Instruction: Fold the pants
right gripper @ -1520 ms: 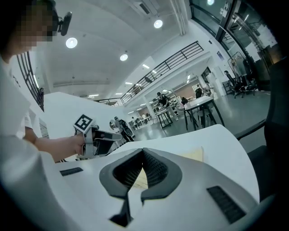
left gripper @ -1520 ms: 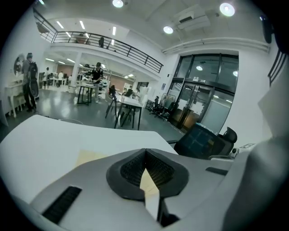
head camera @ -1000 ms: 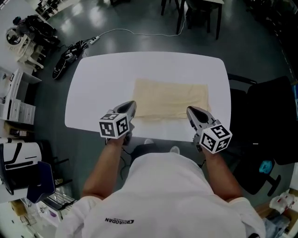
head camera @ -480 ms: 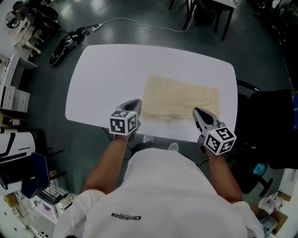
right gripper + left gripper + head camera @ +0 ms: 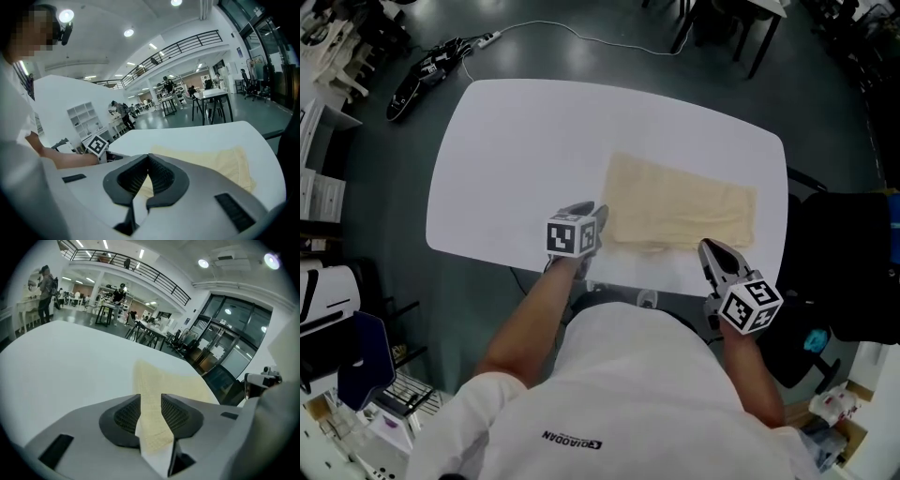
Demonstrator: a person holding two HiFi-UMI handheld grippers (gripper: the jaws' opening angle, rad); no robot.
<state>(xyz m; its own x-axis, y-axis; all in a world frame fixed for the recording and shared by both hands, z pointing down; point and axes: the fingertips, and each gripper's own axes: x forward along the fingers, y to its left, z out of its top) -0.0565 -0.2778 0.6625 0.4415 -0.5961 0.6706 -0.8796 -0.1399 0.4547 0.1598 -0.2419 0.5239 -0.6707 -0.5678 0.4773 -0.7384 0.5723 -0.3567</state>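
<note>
Cream pants [image 5: 680, 211], folded flat — left gripper [image 5: 151, 400] clamped on edge, right gripper [image 5: 149, 163] closed

Bright ceiling lights [image 5: 203, 263] glare overhead; fisheye edges warp and darken.

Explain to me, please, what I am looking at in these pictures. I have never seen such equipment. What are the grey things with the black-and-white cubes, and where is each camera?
There is no robot here. A person holds a two-jaw gripper in each hand, and the patterned cubes are part of the grippers. The head view comes from a camera on the person's head, looking down. The other two views come from cameras that ride on the grippers and look along their jaws. On the white table lie pale yellow pants, spread flat. The left gripper is closed on a corner of the pants. The right gripper has its jaws together at the pants' near edge; whether it pinches fabric is unclear.
</note>
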